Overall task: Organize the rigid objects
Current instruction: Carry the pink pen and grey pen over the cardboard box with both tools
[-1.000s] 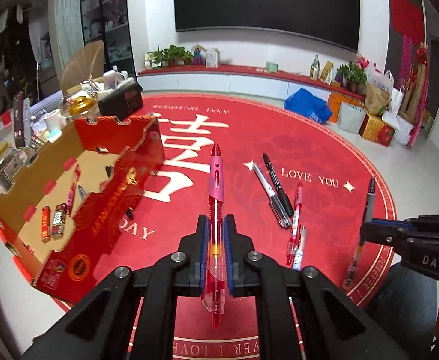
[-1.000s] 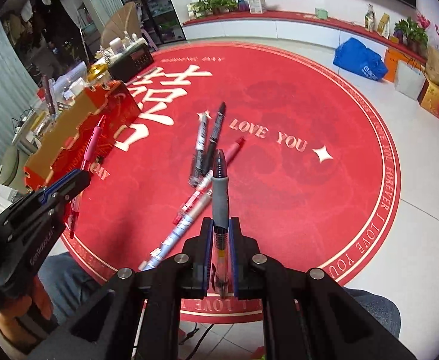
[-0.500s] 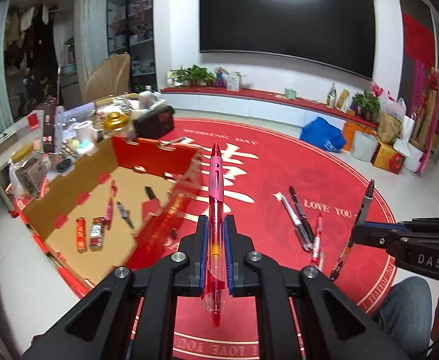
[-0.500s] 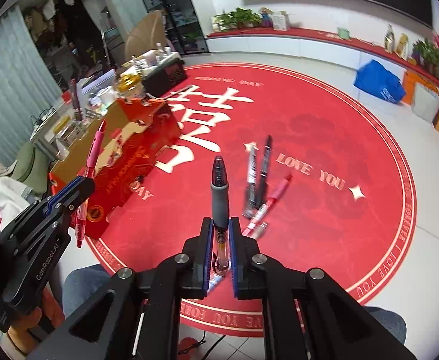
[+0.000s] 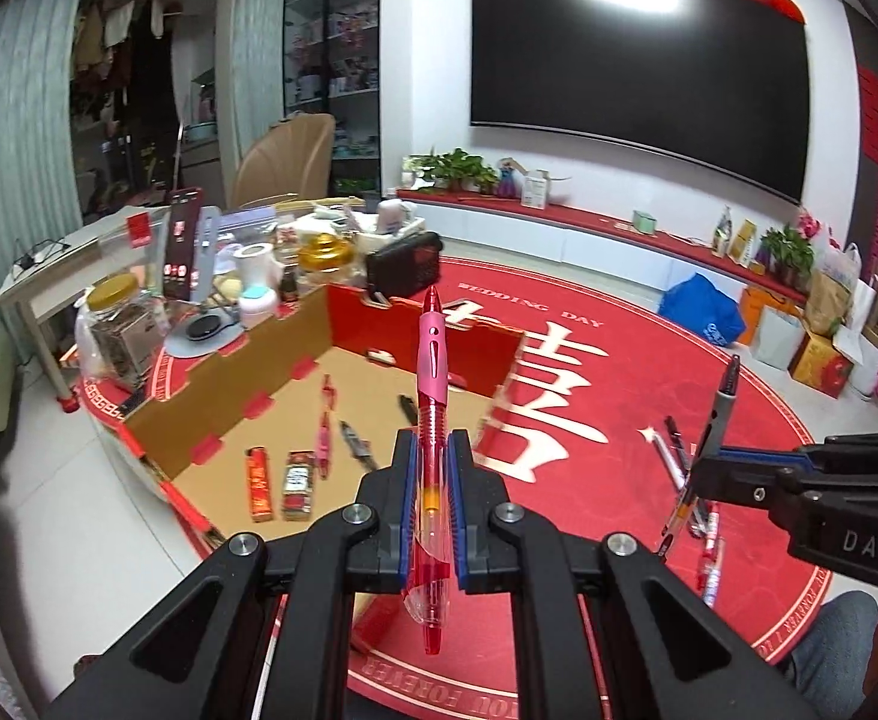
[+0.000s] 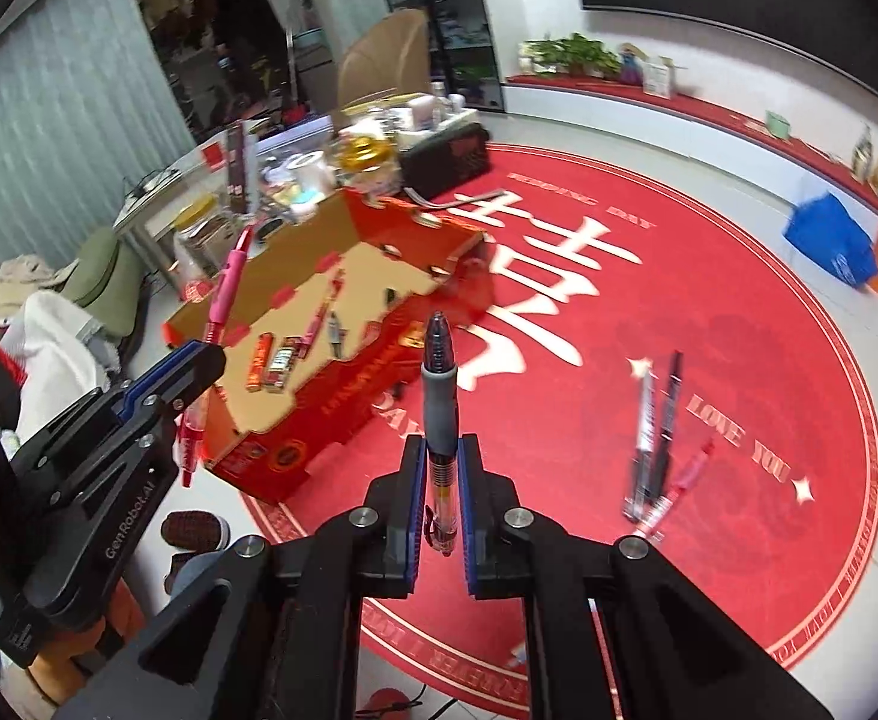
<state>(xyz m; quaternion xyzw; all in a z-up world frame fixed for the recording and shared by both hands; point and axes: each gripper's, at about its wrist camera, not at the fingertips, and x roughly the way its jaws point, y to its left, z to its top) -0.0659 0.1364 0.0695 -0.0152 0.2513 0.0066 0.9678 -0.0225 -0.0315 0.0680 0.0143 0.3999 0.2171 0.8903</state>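
My left gripper (image 5: 428, 468) is shut on a pink pen (image 5: 431, 396) that points forward, raised over the near edge of an open red cardboard box (image 5: 270, 402). The box holds pens, a lighter and small packets. My right gripper (image 6: 440, 468) is shut on a grey-grip black pen (image 6: 440, 396), held in the air to the right of the box (image 6: 294, 420). Several loose pens (image 6: 655, 438) lie on the round red rug; they also show in the left wrist view (image 5: 676, 462).
A low table (image 5: 42, 282) crowded with jars, bottles and a black radio (image 5: 402, 264) stands behind the box. Bags and boxes (image 5: 703, 318) line the far wall under a large screen. A knee in jeans (image 5: 835, 654) and a slipper (image 6: 192, 531) are close below.
Both grippers have risen and swung left toward the box, each still holding its pen. The box interior has come into fuller view and the loose pens have shifted right.
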